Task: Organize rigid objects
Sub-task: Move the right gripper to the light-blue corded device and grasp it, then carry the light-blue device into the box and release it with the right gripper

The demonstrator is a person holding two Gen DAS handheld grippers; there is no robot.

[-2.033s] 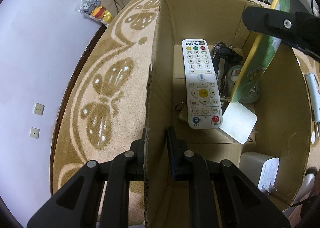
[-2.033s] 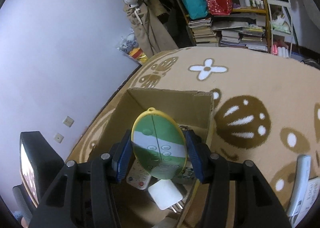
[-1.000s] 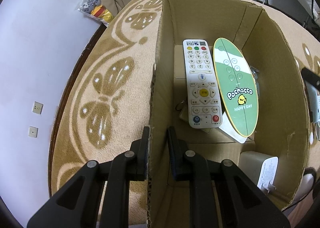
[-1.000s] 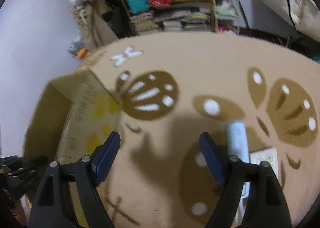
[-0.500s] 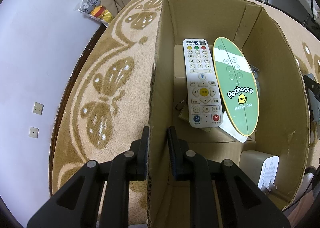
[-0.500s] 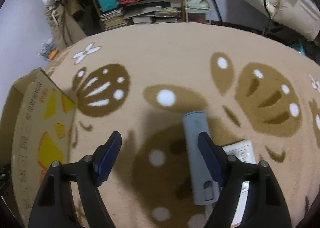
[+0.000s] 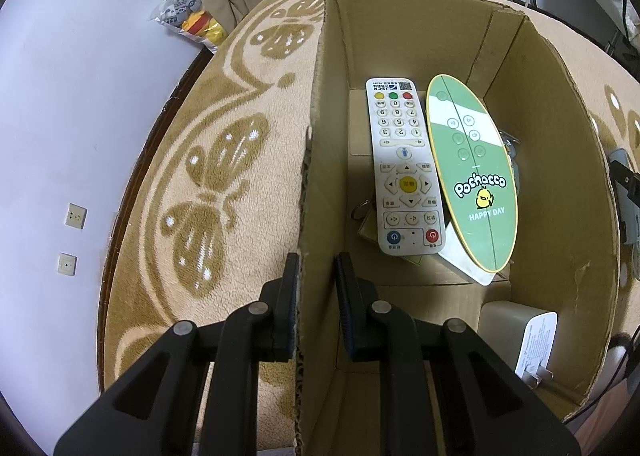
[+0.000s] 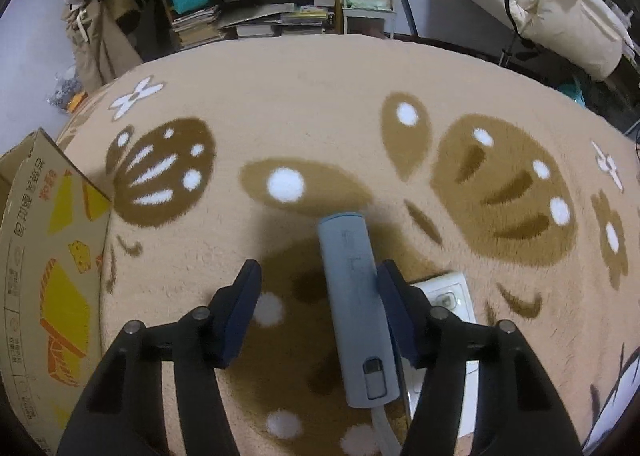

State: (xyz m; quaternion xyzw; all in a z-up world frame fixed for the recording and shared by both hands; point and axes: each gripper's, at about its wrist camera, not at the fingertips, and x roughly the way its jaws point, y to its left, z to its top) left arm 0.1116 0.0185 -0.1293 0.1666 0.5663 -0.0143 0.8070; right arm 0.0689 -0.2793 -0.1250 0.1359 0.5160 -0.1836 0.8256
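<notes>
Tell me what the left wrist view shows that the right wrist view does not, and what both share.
Only the left wrist view shows the box's inside: a white remote control, a green oval Pochacco board and a white charger plug, with the left gripper astride the wall. Only the right wrist view shows the open right gripper around a grey-blue bar-shaped device. Both show the brown cardboard box and the beige butterfly-patterned carpet.

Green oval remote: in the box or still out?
In. The green oval remote lies flat inside the cardboard box, beside the white remote.
</notes>
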